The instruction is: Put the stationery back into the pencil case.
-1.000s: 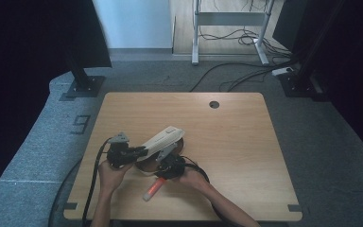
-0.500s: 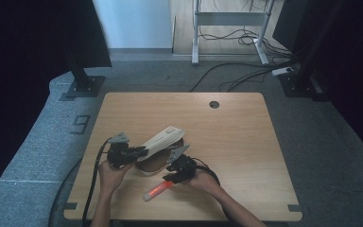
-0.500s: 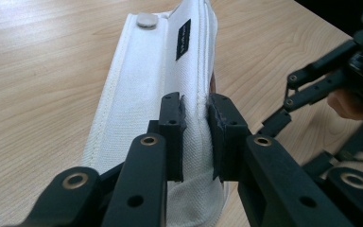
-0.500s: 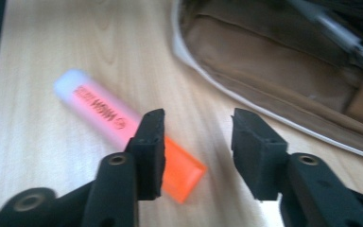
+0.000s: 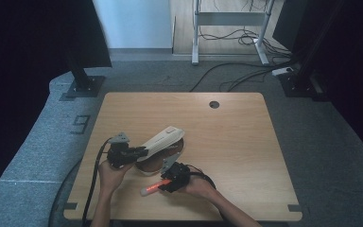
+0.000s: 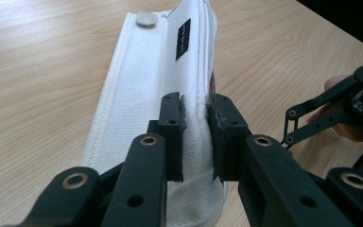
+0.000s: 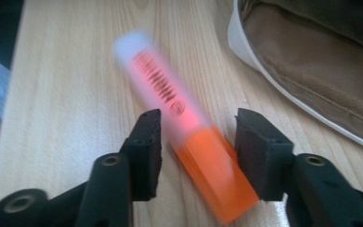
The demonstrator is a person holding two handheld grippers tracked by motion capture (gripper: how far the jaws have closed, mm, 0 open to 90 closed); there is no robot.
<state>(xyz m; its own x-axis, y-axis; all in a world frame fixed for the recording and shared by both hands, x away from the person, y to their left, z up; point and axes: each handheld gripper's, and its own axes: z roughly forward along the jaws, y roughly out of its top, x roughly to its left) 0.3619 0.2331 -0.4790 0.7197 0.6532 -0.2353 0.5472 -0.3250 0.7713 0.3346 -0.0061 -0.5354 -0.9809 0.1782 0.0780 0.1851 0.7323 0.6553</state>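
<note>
Wooden bench [image 5: 246, 142]. Left claw [image 6: 196, 127] stays clenched on the pouch [image 6: 156, 71] flap. Right claw [image 7: 196, 142], now released, straddles the marker [image 7: 189, 142], pulled back from the pouch; insertion not yet done.

The right tool [image 5: 169, 180] has slid the orange marker [image 5: 154, 187] toward the table's near edge

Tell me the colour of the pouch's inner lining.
Brown: the pouch shows a tan-brown lining inside its white edge, clearest in the right gripper view.
</note>
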